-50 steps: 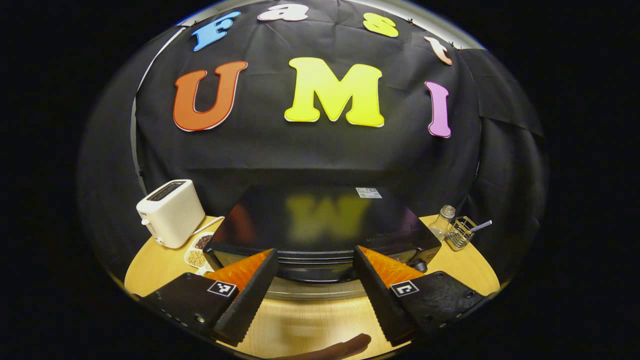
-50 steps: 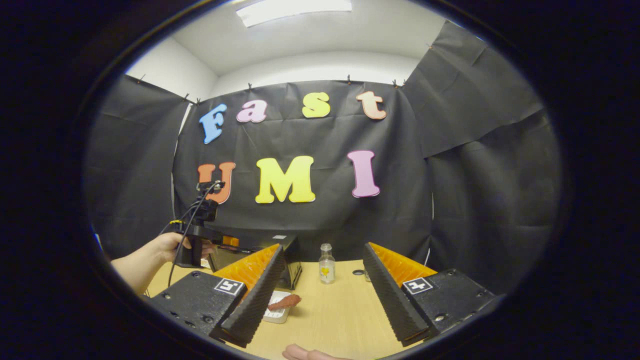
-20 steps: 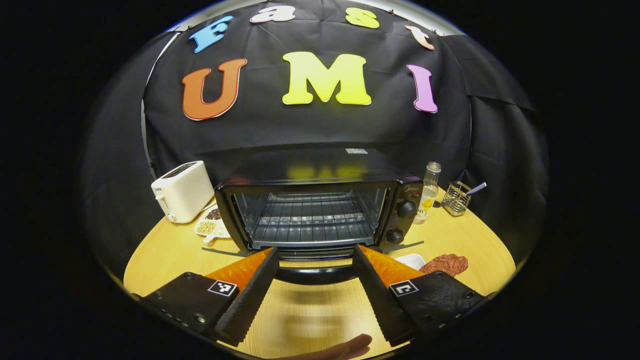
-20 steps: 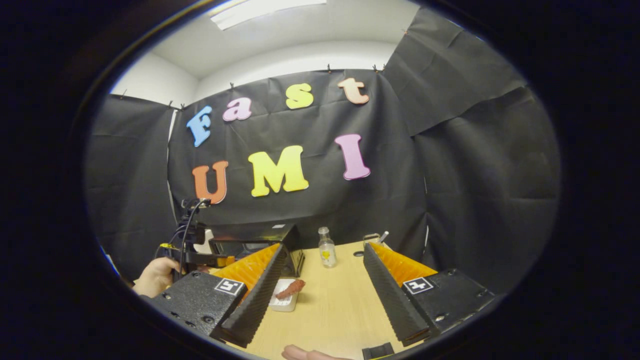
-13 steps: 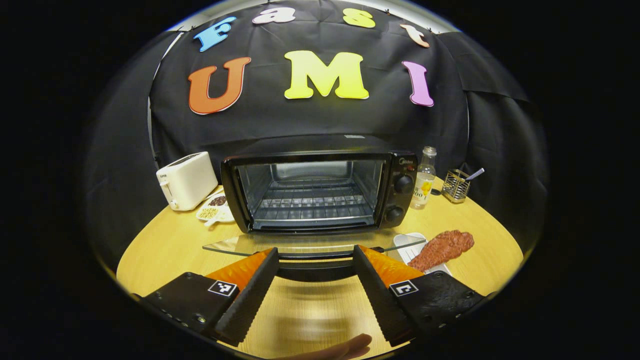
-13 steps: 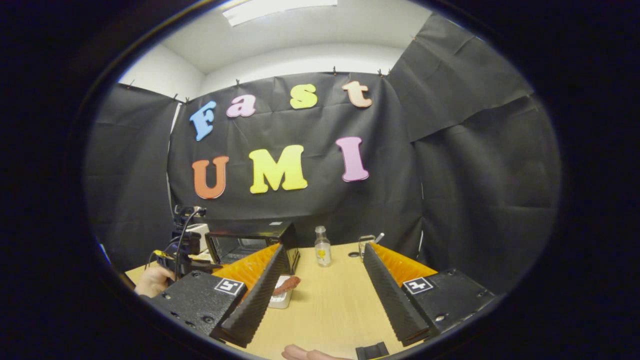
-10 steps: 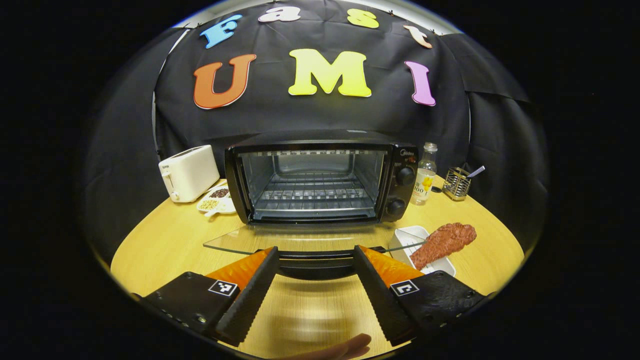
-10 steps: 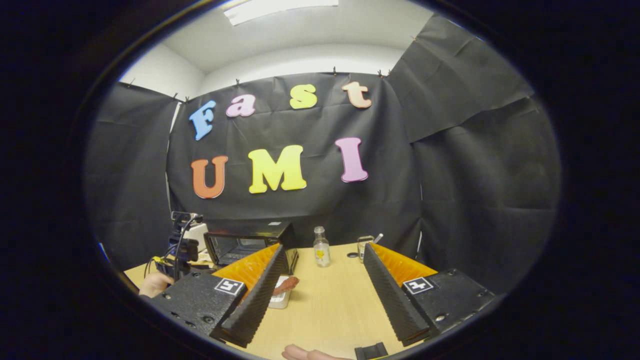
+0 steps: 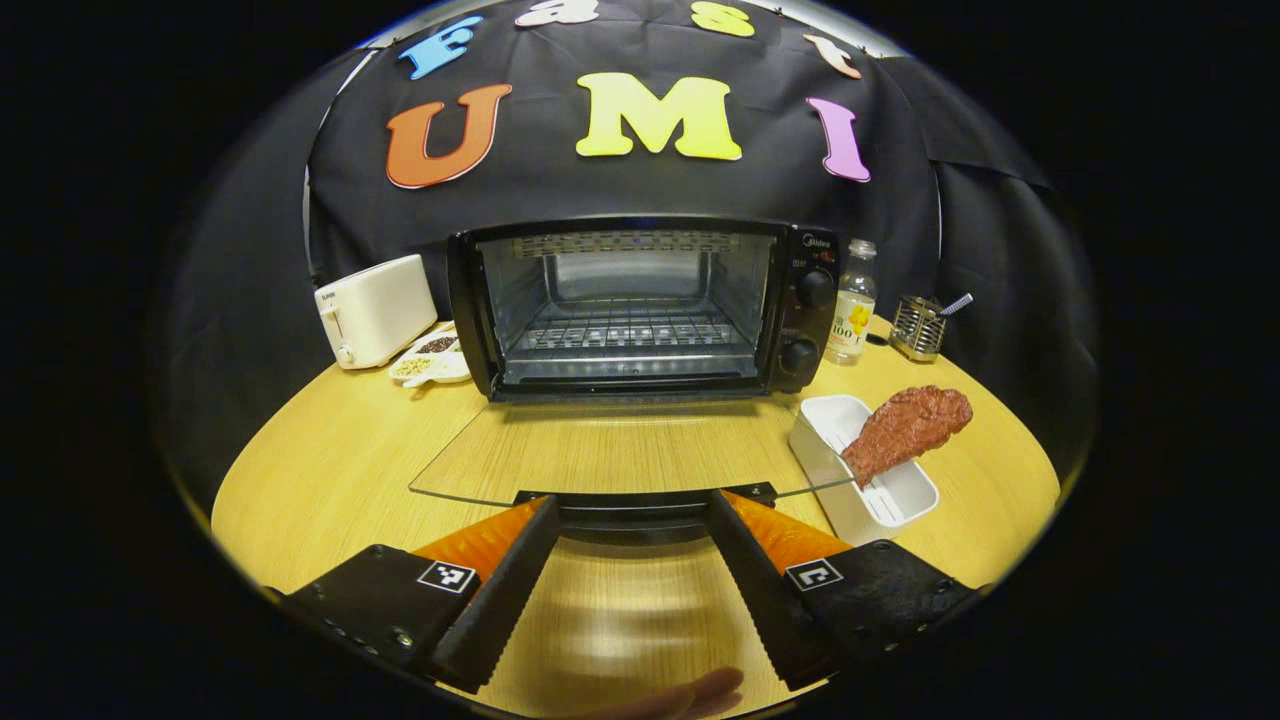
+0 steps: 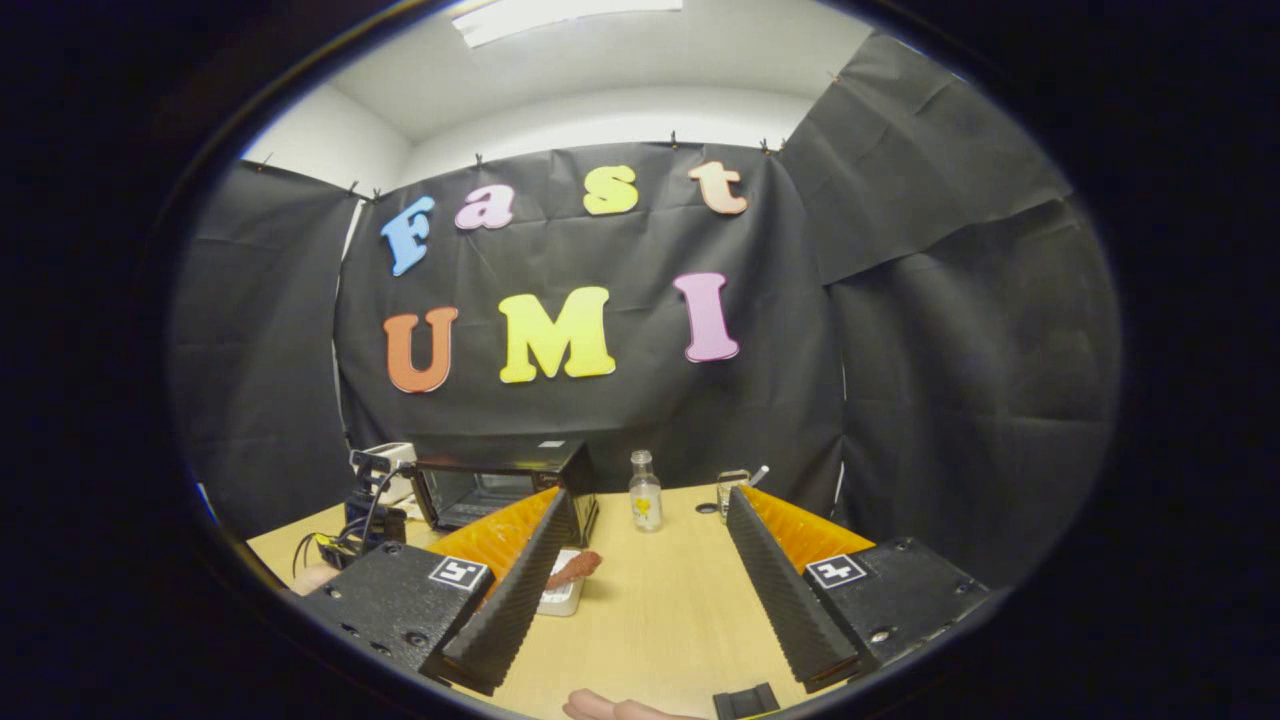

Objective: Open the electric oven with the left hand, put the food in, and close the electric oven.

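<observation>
The black electric oven (image 9: 640,300) stands at the back of the round wooden table (image 9: 330,450), its cavity and wire rack showing. Its glass door (image 9: 620,450) lies folded down nearly flat toward me. My left gripper (image 9: 632,505) is open, with the door's dark handle (image 9: 630,522) lying across the gap at its fingertips. A brown piece of meat (image 9: 905,430) leans out of a white tray (image 9: 880,500), right of the door. My right gripper (image 10: 650,510) is open and holds nothing above the table, with the meat (image 10: 572,570) just left of it.
A white toaster (image 9: 372,310) and a small dish of beans (image 9: 425,365) sit left of the oven. A clear bottle (image 9: 850,315) and a wire holder (image 9: 920,325) stand to its right. A fingertip shows at the bottom edge of each view.
The oven door has swung from shut down to nearly flat, with my left gripper moving down and back along with its handle. The right gripper has hardly moved.
</observation>
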`<action>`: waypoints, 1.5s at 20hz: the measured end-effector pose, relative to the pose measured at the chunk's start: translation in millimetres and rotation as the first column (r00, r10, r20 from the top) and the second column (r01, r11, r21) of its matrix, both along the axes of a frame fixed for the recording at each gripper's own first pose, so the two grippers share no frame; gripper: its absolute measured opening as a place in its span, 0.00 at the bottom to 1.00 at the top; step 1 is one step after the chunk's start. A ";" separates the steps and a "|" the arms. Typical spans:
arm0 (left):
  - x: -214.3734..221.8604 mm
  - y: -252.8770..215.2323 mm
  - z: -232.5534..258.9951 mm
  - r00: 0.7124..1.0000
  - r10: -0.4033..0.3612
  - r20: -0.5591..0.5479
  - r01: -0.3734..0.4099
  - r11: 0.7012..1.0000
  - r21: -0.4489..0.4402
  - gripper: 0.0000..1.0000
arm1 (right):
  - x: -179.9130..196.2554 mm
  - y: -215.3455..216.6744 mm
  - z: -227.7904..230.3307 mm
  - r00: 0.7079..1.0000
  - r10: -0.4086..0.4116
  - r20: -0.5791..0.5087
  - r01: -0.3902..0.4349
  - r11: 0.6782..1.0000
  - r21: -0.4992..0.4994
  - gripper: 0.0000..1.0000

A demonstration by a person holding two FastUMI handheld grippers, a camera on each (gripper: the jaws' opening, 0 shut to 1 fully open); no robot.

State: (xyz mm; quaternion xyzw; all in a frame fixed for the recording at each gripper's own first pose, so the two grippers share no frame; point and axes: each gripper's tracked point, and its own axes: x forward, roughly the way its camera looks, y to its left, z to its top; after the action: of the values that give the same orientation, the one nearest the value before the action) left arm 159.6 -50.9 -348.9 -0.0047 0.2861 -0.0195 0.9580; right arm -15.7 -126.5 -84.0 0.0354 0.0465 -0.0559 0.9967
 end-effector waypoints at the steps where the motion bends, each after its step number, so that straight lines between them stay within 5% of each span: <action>1: -1.5 -1.1 -9.0 1.000 0.004 -0.019 -0.004 1.000 -0.007 0.96 | 0.6 2.4 -0.5 1.000 0.004 -0.001 -0.004 1.000 0.006 1.00; 9: -10.8 4.4 -12.5 1.000 0.027 -0.006 -0.027 1.000 0.004 0.96 | 7.3 13.9 -15.0 0.999 0.019 -0.047 -0.018 1.000 0.021 1.00; 19: -55.3 21.3 97.1 0.974 0.000 0.227 -0.007 0.999 0.031 0.96 | 64.5 13.4 -79.4 0.963 0.093 -0.253 -0.083 0.995 0.050 1.00; 26: -87.6 44.5 205.6 0.901 0.022 0.433 -0.048 0.998 0.049 0.95 | 135.1 25.8 -144.3 0.843 0.246 -0.478 -0.218 0.969 0.114 0.96; 30: -106.3 51.8 248.5 0.855 0.038 0.518 -0.069 0.997 0.041 0.95 | 167.8 35.6 -175.6 0.744 0.358 -0.564 -0.238 0.931 0.276 0.98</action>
State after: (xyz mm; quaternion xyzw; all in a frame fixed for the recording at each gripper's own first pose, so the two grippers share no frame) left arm 53.3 0.8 -100.4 0.0204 0.0190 0.0150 0.9995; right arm 152.1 -90.8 -259.7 0.1008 0.3726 0.1011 0.9169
